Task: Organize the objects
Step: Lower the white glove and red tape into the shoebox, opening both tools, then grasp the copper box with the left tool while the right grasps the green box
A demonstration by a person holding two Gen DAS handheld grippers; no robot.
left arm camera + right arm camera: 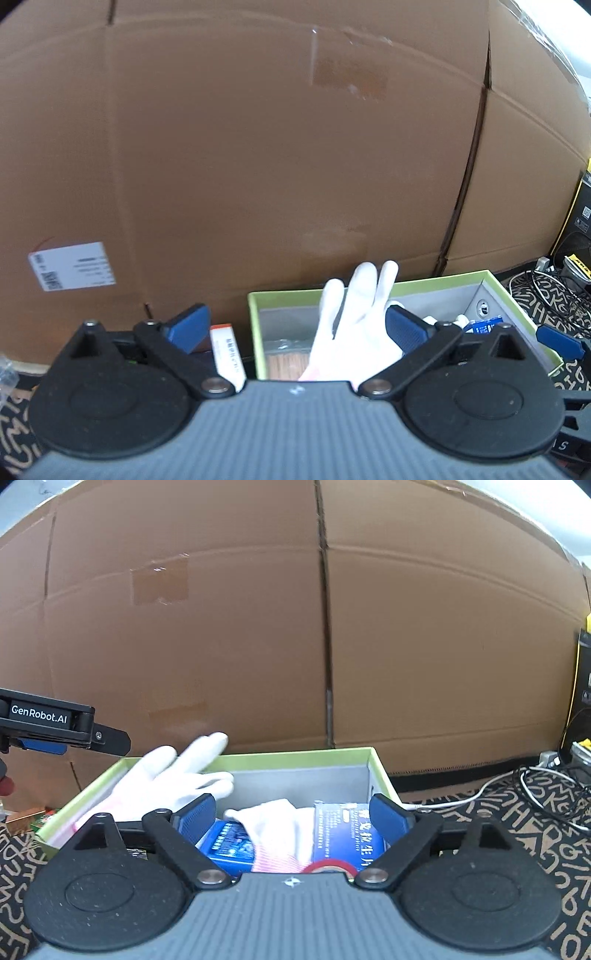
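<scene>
A green-rimmed box with a grey inside stands against a big cardboard carton. A white glove hangs over its left rim, fingers up. My left gripper is open, its blue pads wide apart with the glove between them, touching neither pad clearly. My right gripper is open over the box, above a second white glove, a blue booklet and a blue packet. The left gripper's body shows at the left of the right wrist view.
The large brown carton walls off the back. A white and orange small box lies left of the green box. Cables and a black and yellow box are at the right. A patterned black cloth covers the table.
</scene>
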